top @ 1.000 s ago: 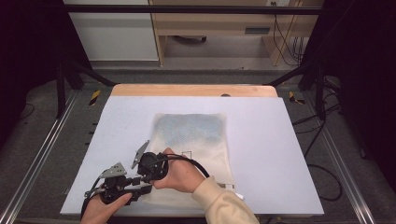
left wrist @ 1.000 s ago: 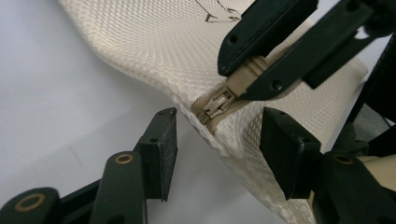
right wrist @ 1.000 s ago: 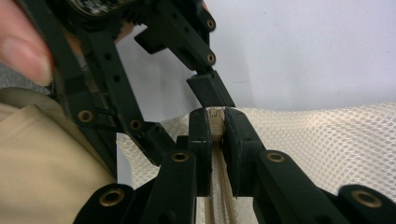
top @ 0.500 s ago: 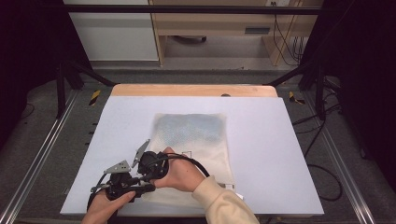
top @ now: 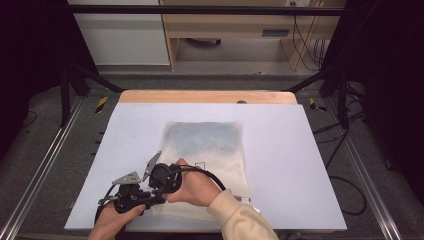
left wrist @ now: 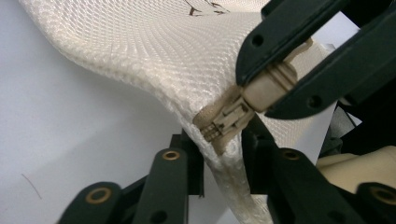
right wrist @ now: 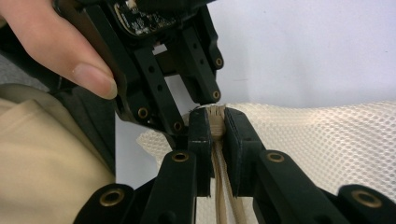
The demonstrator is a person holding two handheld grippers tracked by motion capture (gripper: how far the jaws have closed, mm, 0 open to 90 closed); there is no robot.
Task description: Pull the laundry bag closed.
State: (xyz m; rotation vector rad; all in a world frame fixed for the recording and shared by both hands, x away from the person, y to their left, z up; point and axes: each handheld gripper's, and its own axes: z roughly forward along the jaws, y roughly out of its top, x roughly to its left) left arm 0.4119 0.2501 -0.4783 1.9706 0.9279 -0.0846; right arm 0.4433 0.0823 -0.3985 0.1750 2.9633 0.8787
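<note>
One mesh bag [top: 207, 155], one zipper pull [left wrist: 268, 86], two claws gripping, one white mat [top: 300, 165]

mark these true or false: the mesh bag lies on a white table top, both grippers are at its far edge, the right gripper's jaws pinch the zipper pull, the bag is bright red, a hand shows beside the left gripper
1. The mesh bag lies on a white table top. True.
2. Both grippers work at the bag's far edge. False: the left gripper and the right gripper meet at its near left corner, by the person.
3. The right gripper's jaws pinch the zipper pull. True: they are shut on it.
4. The bag is bright red. False: it is cream, with something bluish inside its far half.
5. A hand shows beside the left gripper in the right gripper view. True.
6. The left gripper's jaws are far from the bag. False: they have just been closing, with the bag's zipper edge between them.
</note>
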